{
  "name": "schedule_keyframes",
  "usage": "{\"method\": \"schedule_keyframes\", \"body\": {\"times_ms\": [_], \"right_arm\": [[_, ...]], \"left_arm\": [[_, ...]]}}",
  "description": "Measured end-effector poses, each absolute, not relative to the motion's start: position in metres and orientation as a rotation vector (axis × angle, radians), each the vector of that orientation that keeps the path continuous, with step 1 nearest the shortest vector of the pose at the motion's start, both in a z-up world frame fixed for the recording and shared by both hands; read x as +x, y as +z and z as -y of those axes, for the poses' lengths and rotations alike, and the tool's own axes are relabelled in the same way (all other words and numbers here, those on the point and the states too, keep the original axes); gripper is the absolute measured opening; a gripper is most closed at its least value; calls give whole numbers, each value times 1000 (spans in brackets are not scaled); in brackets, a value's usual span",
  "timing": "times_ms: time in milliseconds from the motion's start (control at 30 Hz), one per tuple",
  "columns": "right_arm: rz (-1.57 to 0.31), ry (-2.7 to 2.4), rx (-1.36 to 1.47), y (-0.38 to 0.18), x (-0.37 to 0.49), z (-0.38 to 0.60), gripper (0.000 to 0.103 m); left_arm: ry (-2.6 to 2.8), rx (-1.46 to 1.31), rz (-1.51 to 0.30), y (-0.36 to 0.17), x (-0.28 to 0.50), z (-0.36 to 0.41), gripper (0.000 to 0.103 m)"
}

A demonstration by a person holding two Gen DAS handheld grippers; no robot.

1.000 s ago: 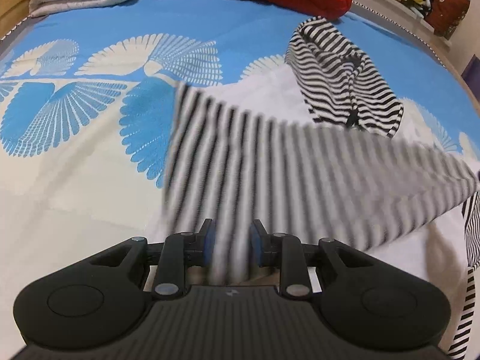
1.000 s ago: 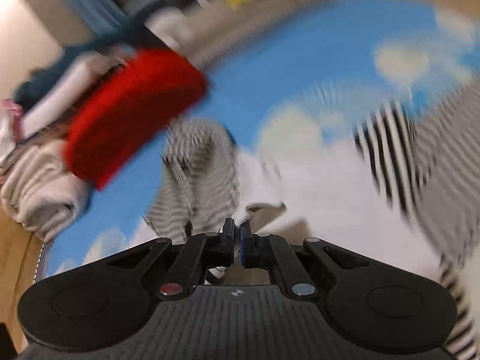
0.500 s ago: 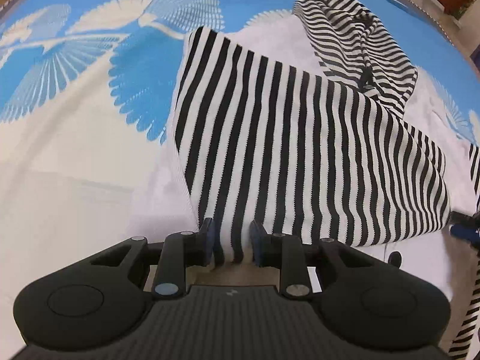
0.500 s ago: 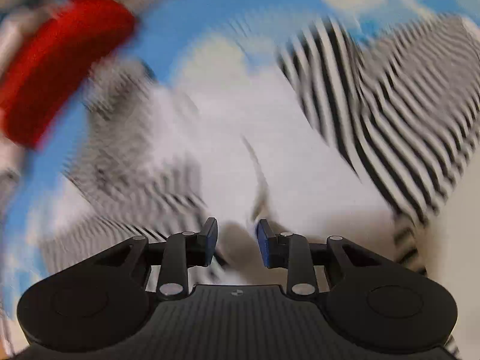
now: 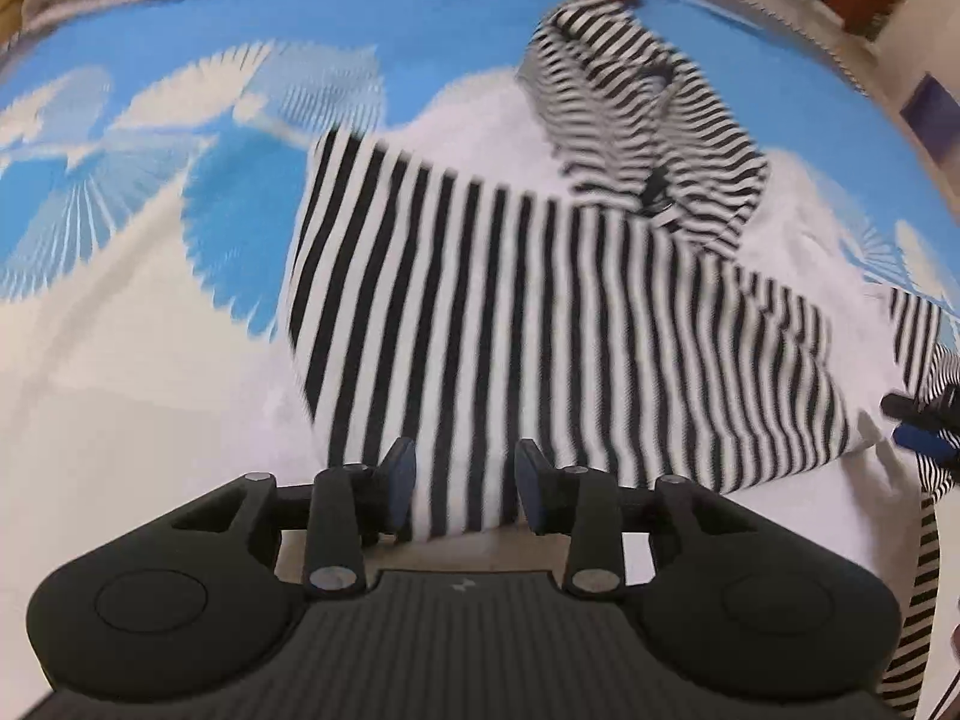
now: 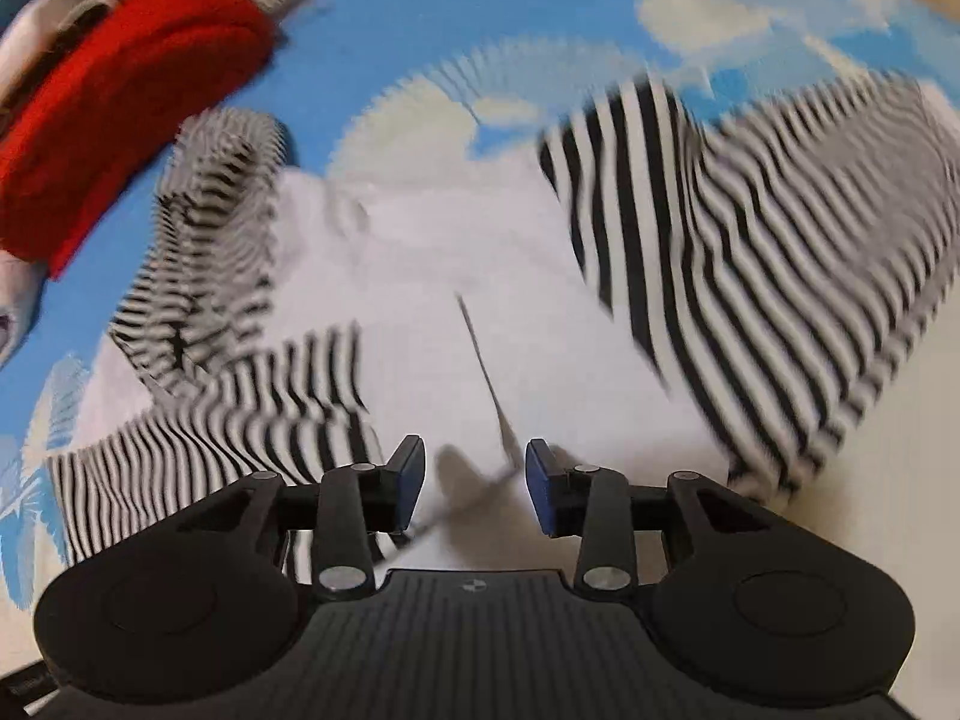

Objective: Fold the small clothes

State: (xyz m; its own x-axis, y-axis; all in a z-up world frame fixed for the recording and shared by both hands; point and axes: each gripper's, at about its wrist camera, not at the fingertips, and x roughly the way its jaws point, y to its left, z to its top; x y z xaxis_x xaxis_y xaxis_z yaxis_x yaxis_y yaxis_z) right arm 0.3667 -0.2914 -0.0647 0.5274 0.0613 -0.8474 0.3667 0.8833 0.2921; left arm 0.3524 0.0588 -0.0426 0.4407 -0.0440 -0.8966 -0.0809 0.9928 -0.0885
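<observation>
- Blue fan-print bedspread (image 5: pixel 150 192); red cushion (image 6: pixel 120 96) at far edge.
- Striped garment (image 5: pixel 540 324) lies on the spread, one striped panel folded over its white body.
- Left gripper (image 5: pixel 465 483): jaws now parted, the fold released half a second after clamping.
- Right gripper (image 6: pixel 474 480): jaws wide, holding nothing.
- Judgement: first fold laid; regrasp next.

No words, numbers or brand names can be read anywhere; small marks on each tool's body are illegible.
</observation>
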Motion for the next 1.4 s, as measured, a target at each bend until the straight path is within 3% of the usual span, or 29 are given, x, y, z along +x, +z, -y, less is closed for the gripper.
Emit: {"method": "schedule_keyframes", "body": {"times_ms": [367, 600, 833, 1100, 1267, 1400], "right_arm": [[-795, -344, 508, -30, 351, 419, 40], [-739, -589, 677, -53, 317, 530, 32], [-744, -726, 923, -91, 296, 576, 34], [-674, -726, 919, -92, 298, 578, 34], [-668, -766, 919, -93, 299, 579, 13], [-657, -787, 927, -92, 297, 581, 7]], "left_arm": [[-40, -111, -1107, -40, 353, -31, 44], [-52, -127, -1107, -40, 354, -28, 44], [-56, -123, -1112, -42, 354, -28, 44], [-57, -133, -1116, -44, 354, -29, 44], [-46, -134, -1120, -45, 355, -31, 44], [-46, -138, -1121, -45, 355, -31, 44]]}}
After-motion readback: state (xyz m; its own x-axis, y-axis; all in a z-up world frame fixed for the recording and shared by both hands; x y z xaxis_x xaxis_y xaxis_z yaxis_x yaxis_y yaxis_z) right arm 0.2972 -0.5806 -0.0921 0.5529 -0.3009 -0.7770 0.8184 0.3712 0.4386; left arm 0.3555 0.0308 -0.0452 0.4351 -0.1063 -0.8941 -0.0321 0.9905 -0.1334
